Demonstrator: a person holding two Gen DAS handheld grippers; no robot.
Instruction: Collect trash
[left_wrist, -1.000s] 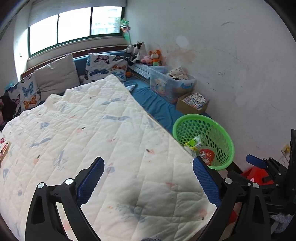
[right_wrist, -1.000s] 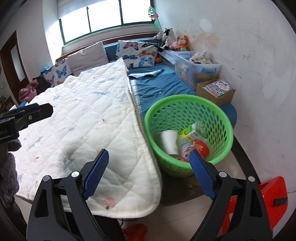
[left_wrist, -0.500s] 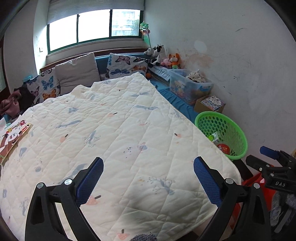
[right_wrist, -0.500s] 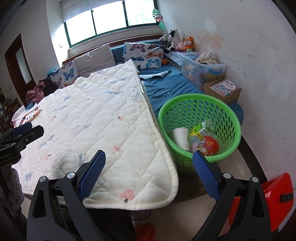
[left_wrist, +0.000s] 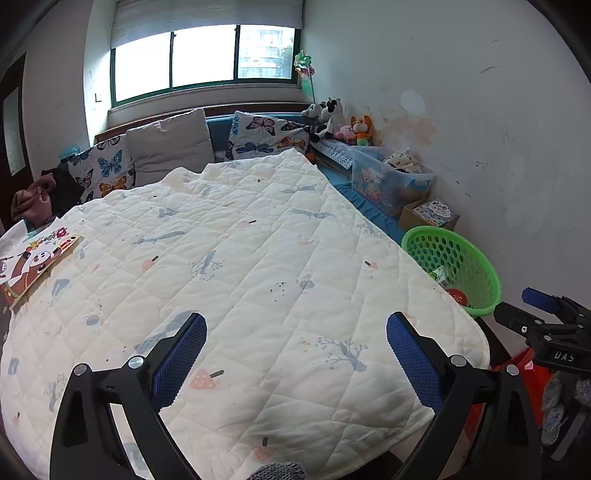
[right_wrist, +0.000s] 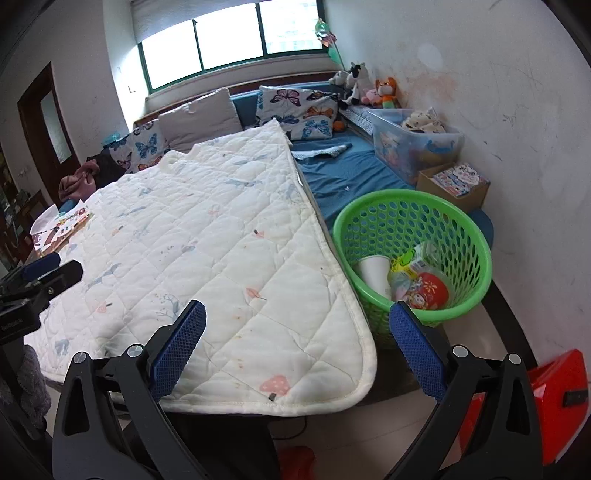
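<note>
A green perforated basket (right_wrist: 461, 225) (left_wrist: 476, 258) stands on the floor beside the bed's corner. Inside it lie a white paper cup (right_wrist: 375, 271), a red snack wrapper (right_wrist: 428, 290) and a green-and-yellow packet (right_wrist: 406, 264). My right gripper (right_wrist: 297, 341) hovers over the quilt's corner, left of the basket; its jaws are still opening and nothing is between them. My left gripper (left_wrist: 295, 352) hangs open over the white quilt (left_wrist: 240, 277), nothing between its blue pads (left_wrist: 181, 362). The right gripper's tip (left_wrist: 543, 317) shows at the right edge of the left wrist view.
A colourful picture book (left_wrist: 33, 262) and loose paper lie on the quilt's left edge. A cardboard box (right_wrist: 458, 181) and a clear plastic bin (right_wrist: 413, 142) stand behind the basket by the wall. A red object (right_wrist: 557, 402) sits on the floor at right. Pillows (left_wrist: 170, 146) line the window.
The left gripper has swung left over the quilt, so the basket slid to the right and the book came into view. The right gripper's jaws have widened and it drifted slightly back from the basket.
</note>
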